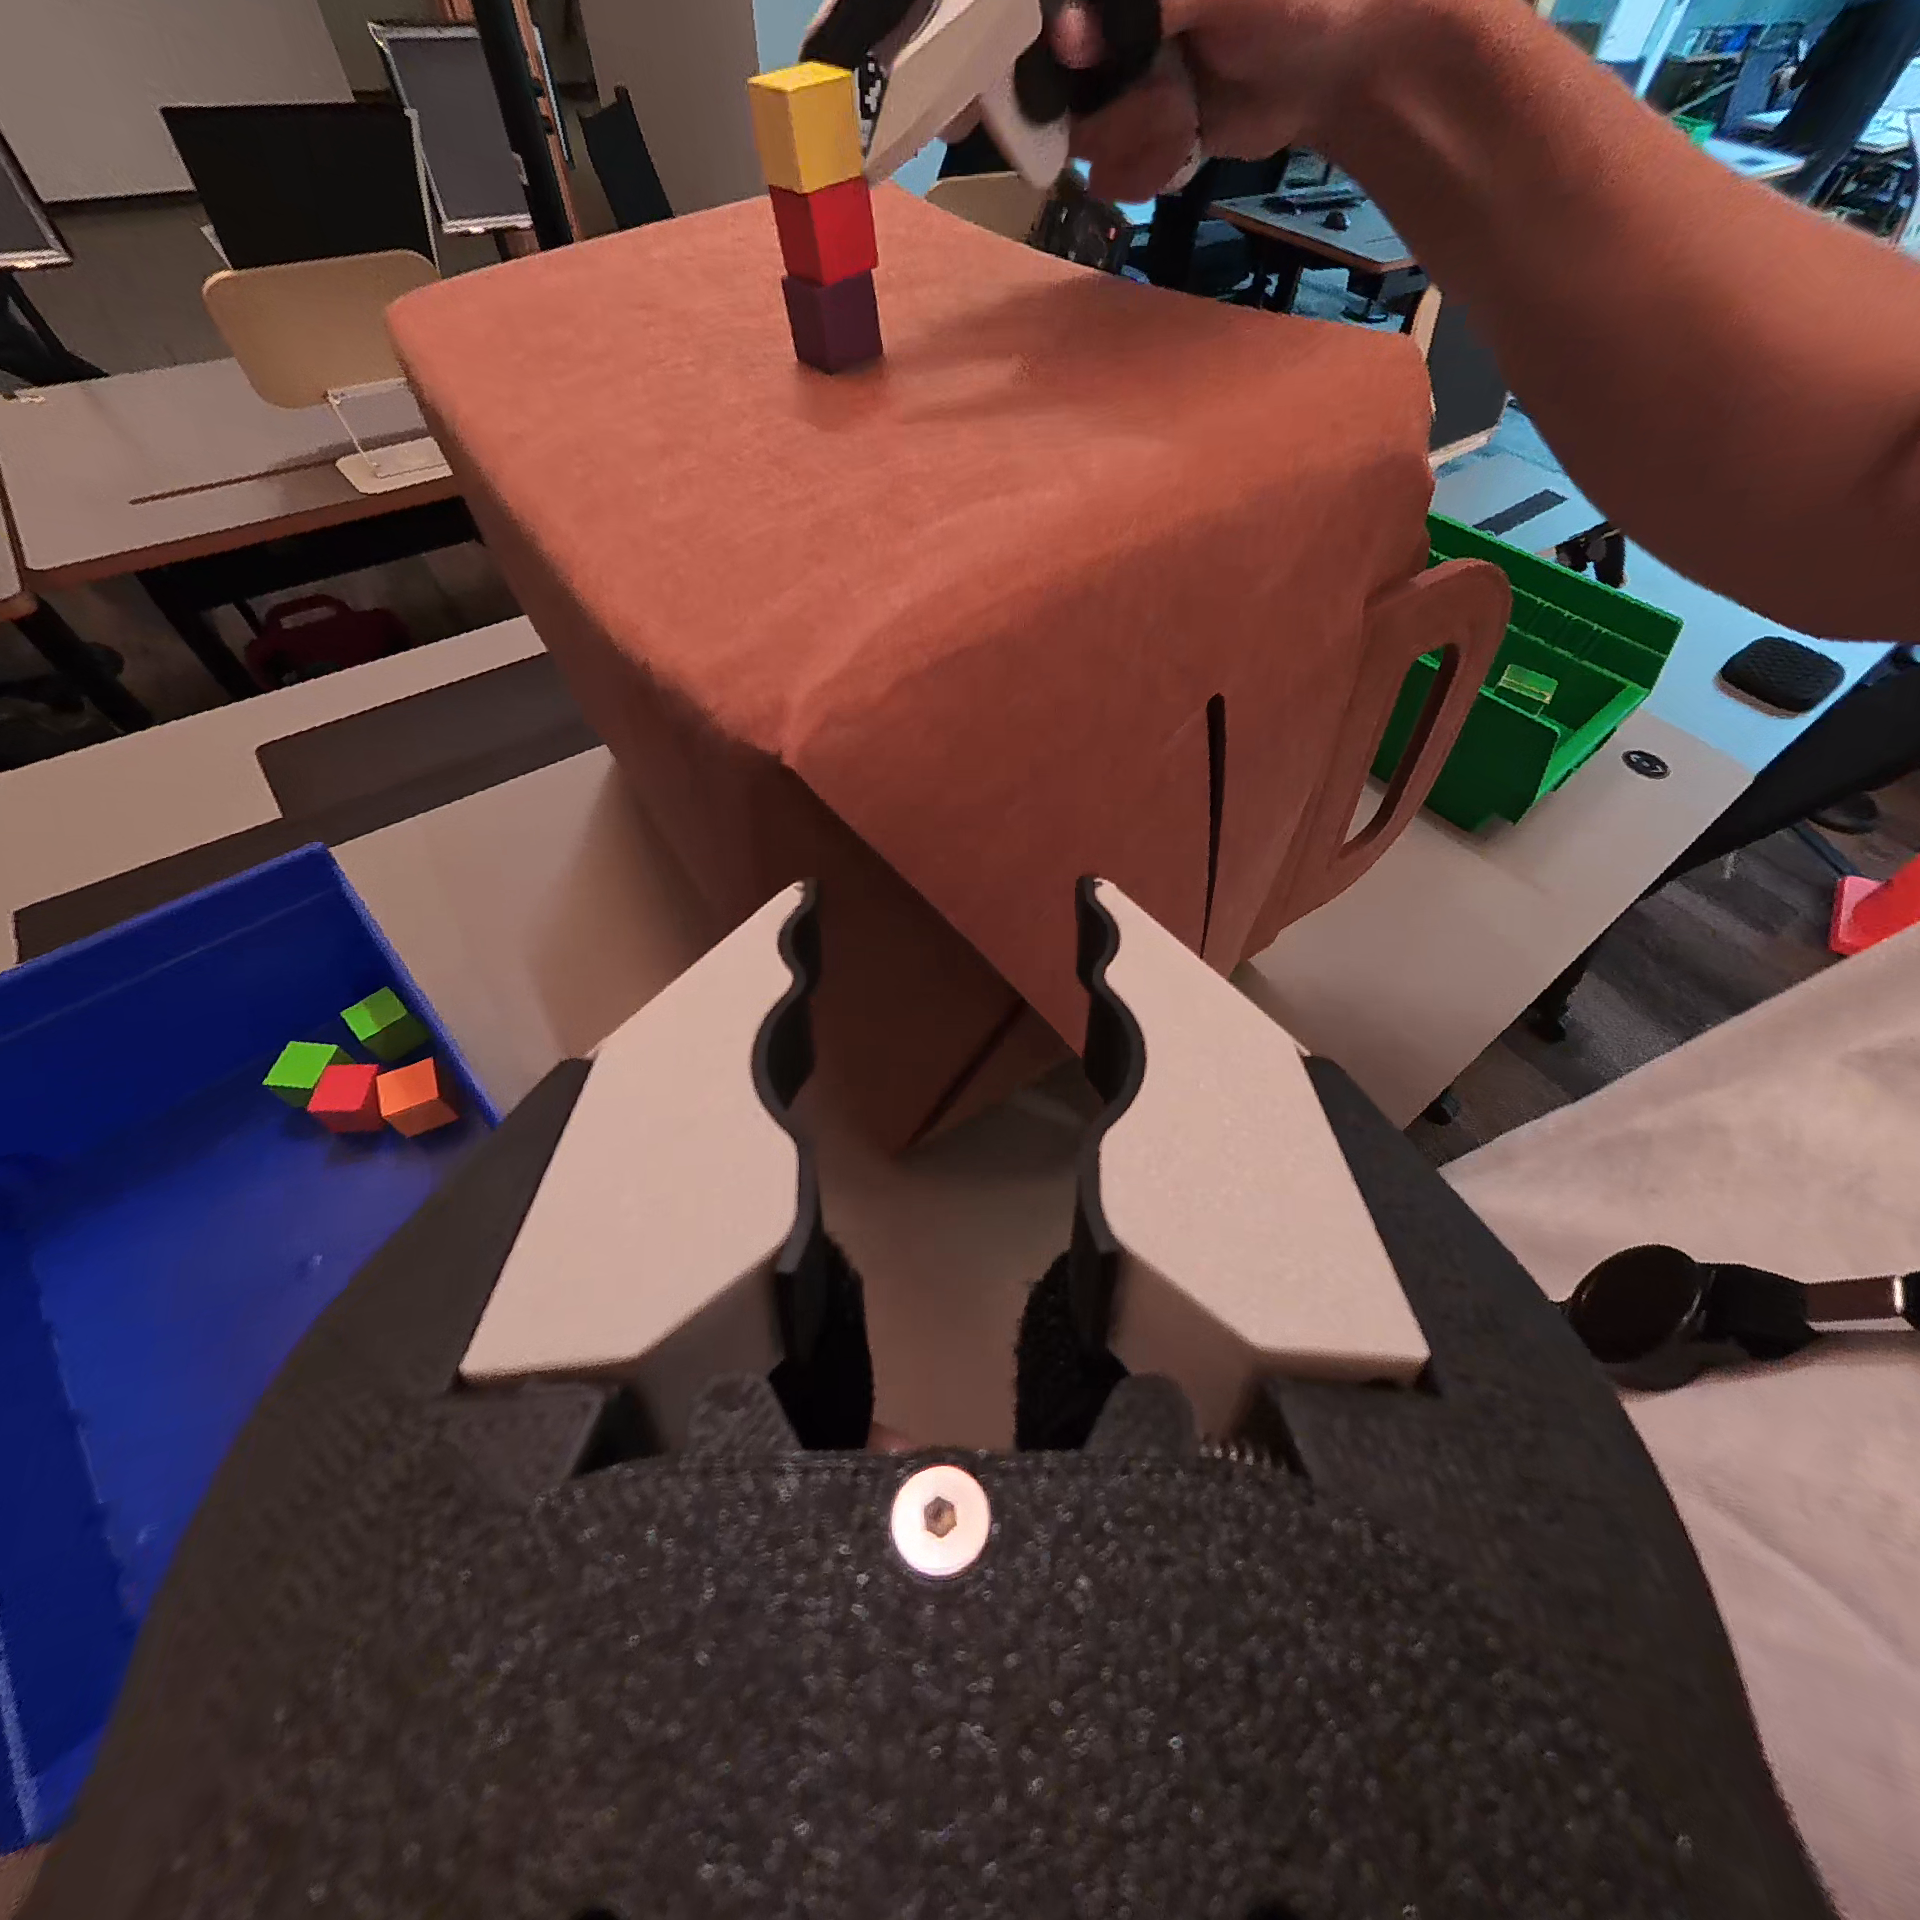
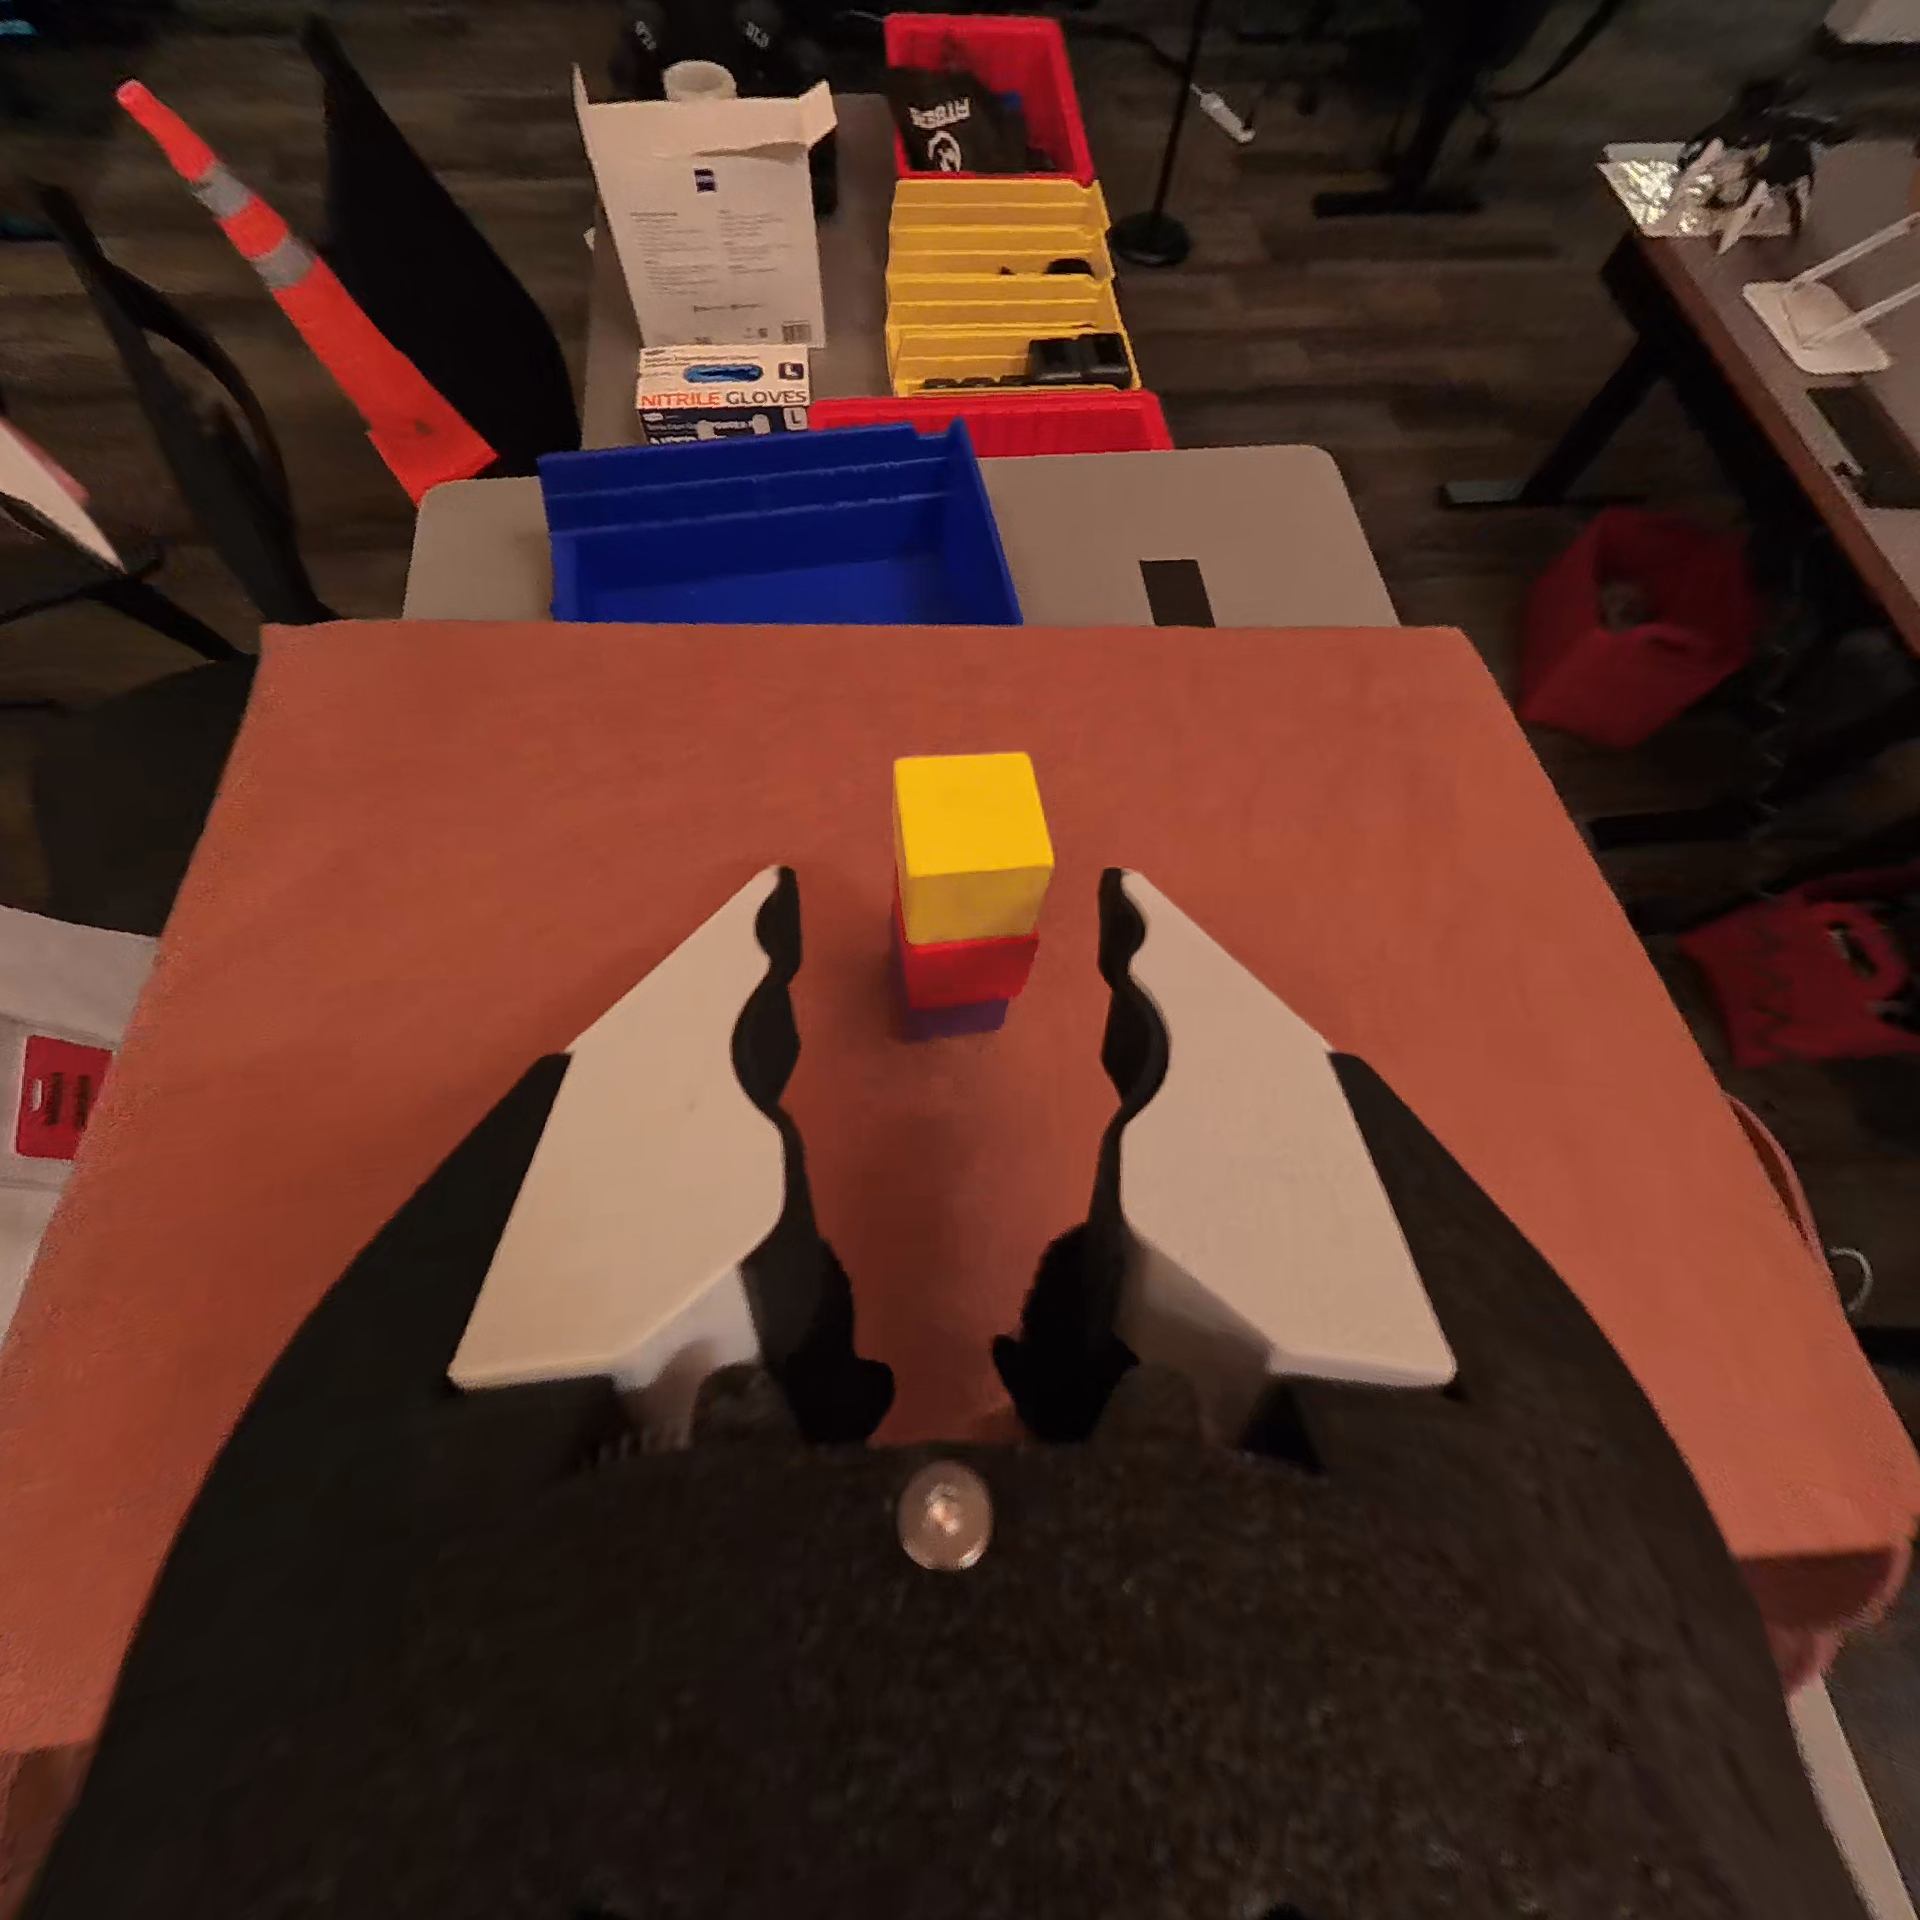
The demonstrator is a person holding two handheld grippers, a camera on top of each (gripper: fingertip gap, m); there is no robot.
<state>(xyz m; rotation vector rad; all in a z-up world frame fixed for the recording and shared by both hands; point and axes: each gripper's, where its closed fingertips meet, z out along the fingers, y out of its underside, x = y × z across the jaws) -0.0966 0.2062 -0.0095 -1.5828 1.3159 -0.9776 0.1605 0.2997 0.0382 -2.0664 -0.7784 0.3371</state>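
A stack of three cubes stands on a brown felt-covered box [image 1: 935,582]: a yellow cube [image 1: 805,125] on a red cube [image 1: 824,231] on a purple cube [image 1: 834,322]. In the right wrist view the yellow cube [image 2: 968,844], red cube [image 2: 964,968] and purple cube [image 2: 951,1018] lie just past my open, empty right gripper [image 2: 948,883], which hovers above the box top [image 2: 520,831]. My left gripper [image 1: 943,899] is open and empty, low in front of the box's near corner. A hand holds the right gripper [image 1: 935,73] beside the stack.
A blue bin [image 1: 156,1195] at the left holds two green cubes [image 1: 343,1044], a red cube [image 1: 346,1096] and an orange cube [image 1: 416,1093]. A green bin [image 1: 1538,686] sits right of the box. Another blue bin [image 2: 779,540], yellow and red bins [image 2: 997,281] and cartons [image 2: 717,239] lie beyond.
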